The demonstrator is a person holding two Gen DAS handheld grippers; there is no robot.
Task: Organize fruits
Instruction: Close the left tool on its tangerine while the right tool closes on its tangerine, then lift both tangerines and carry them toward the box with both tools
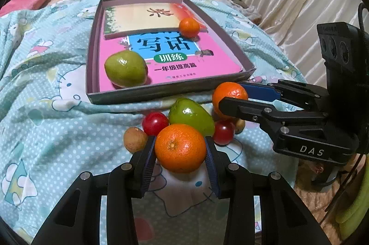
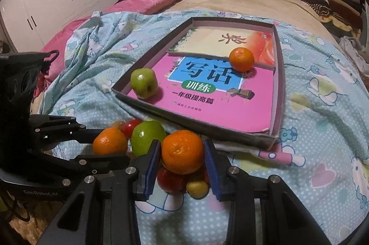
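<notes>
1. Three oranges counted: one in the box (image 1: 92, 42), one held in each tool.
2. Left tool (image 1: 180, 149) clamped on glossy orange (image 1: 180, 148); right tool (image 2: 182, 152) on second orange (image 2: 182, 151).
3. Two green apples, two red tomatoes; the pile lies on the bed, before the box.

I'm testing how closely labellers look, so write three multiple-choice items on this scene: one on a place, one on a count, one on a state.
1. Inside the box, the green apple lies on: A the pink book; B the beige book; C the bare box floor.
2. Oranges in view: A two; B three; C five.
3. The left gripper is: A open and empty; B shut on a red tomato; C shut on an orange.

Key:
1 A, the apple rests on the pink cover by the box's near corner.
2 B, there is the orange in the box, the left-held orange and the right-held orange in the right gripper.
3 C, its fingers press both sides of the left-held orange.
</notes>
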